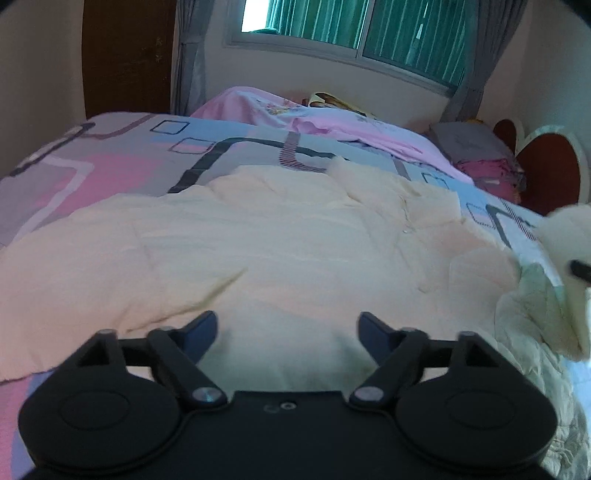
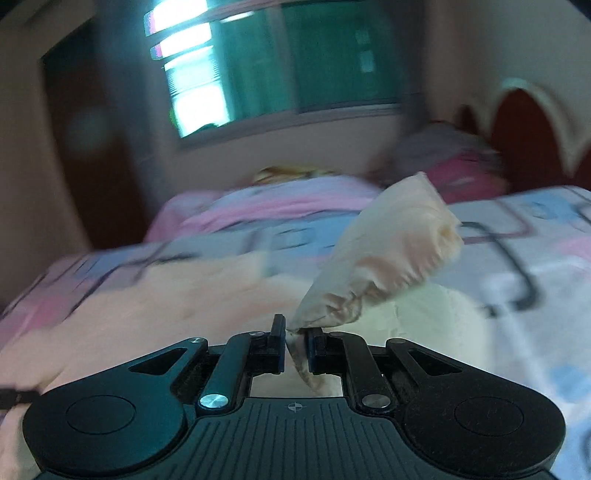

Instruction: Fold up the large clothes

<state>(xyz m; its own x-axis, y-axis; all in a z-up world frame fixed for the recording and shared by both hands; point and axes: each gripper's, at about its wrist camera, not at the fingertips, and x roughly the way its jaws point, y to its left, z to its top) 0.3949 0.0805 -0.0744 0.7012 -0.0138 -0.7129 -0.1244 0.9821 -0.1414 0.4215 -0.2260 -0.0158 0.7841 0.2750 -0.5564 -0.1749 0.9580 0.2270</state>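
A large cream garment (image 1: 280,240) lies spread over the patterned bedspread (image 1: 122,155). My left gripper (image 1: 287,325) is open just above the garment's near edge, holding nothing. My right gripper (image 2: 295,332) is shut on a bunched corner of the same cream garment (image 2: 391,251), which sticks up and to the right above the bed. The rest of the garment (image 2: 155,306) lies flat behind it. The lifted cream fabric and a black part of the right gripper show at the right edge of the left wrist view (image 1: 569,266). The right wrist view is blurred.
A pink sheet (image 1: 332,122) is heaped at the far side of the bed. Grey and dark red folded cloths (image 1: 484,155) sit by the red headboard (image 1: 546,173) at the right. A window (image 1: 354,29) and grey curtains are behind.
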